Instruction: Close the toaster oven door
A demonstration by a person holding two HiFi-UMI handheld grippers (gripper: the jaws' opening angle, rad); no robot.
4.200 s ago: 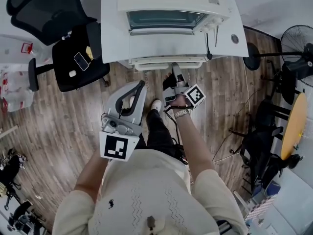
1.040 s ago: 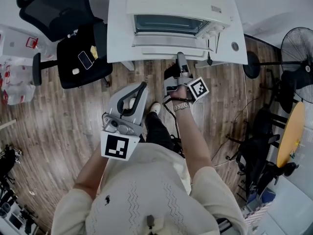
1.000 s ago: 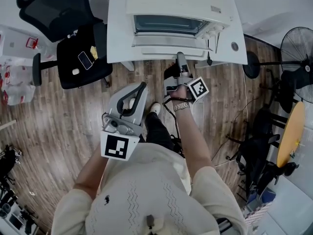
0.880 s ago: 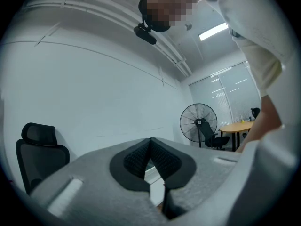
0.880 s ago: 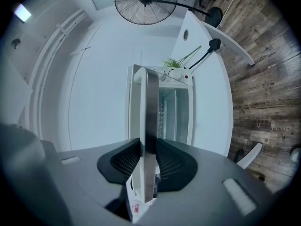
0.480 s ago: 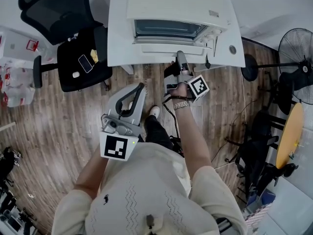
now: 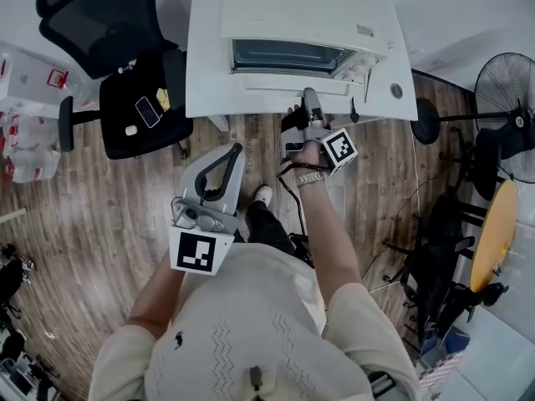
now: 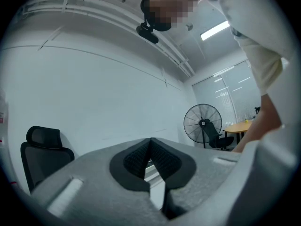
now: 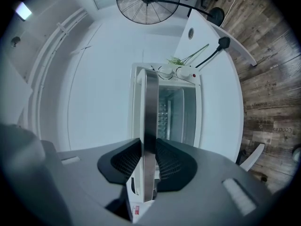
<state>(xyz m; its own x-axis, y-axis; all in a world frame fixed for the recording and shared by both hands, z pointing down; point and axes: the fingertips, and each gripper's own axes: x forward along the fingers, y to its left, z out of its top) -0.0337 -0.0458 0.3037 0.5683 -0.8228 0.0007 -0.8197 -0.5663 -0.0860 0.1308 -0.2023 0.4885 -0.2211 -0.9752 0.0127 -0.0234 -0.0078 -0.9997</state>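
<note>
Toaster oven door [image 7: 288, 58]: white frame, glass pane, tilted partway out from the front of the boxy white toaster oven [image 7: 305, 7], not yet shut. Stands with that oven on the white rectangular table [image 7: 205, 73], close to the front edge. Shows edge-on in the right gripper view, beside the open oven cavity and below two round white control knobs [image 9: 175, 72].

Right gripper [image 7: 310, 98]: grey plastic, marker cube on its back, held level at the door. Clenched on the brushed-metal handle bar [image 9: 149, 121], with black ridged pads [image 9: 126, 161] pressed to it from both sides.

Left gripper [image 7: 238, 148]: same grey build, held back by the person's body over the wood-plank floor [image 7: 100, 199], well apart from the table. Closed on nothing, black pads [image 8: 136, 159] meeting at the tips.

Left of the table, a black mesh office chair [image 7: 92, 15] with a dark phone [image 7: 148, 111] lying on the seat. Just right of the right gripper, a thin black power cable [image 7: 354, 98] hanging over the table edge. Farther right, a black pedestal fan [image 7: 506, 82].
</note>
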